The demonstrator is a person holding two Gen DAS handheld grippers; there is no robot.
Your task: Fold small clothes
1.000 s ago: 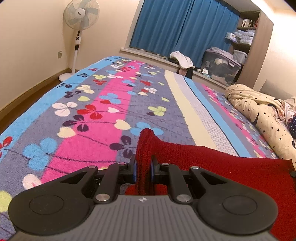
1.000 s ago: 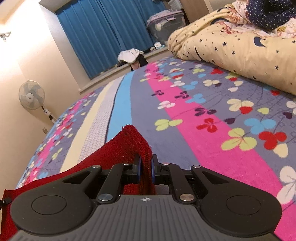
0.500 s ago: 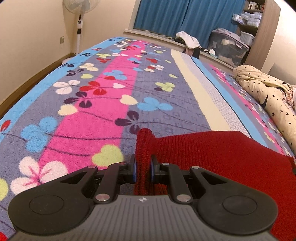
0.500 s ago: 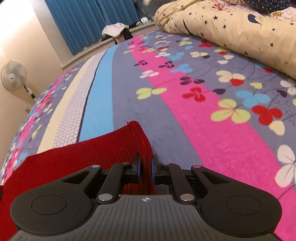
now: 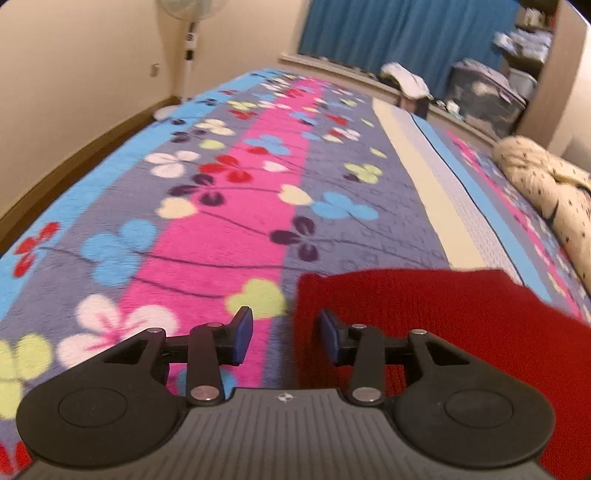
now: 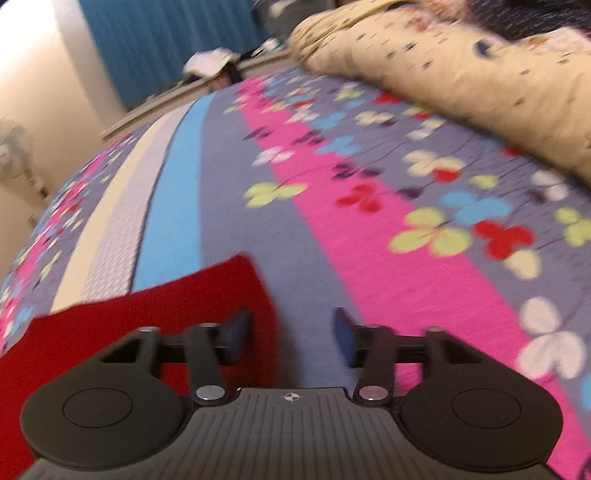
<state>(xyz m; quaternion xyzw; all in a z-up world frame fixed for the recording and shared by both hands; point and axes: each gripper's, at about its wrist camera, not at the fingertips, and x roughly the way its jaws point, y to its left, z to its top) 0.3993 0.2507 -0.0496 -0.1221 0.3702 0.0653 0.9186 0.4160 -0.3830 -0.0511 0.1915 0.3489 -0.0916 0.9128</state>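
Red knit garment lies flat, long axis spanning both opening, empty grippers.

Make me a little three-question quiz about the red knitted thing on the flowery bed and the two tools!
1. True or false: the left tool is pinching the red knit.
2. Which corner of the red knit lies by the right tool? A) its right far corner B) its left far corner C) none, the knit is out of view.
3. Fill in: past the flowery bedspread, the window is covered by a ____ curtain.

Key
1. False. Its jaws are opening and the blue pads stand apart, with the knit's edge lying flat between them.
2. A. That tool is opening too, and nothing is gripped.
3. Blue.
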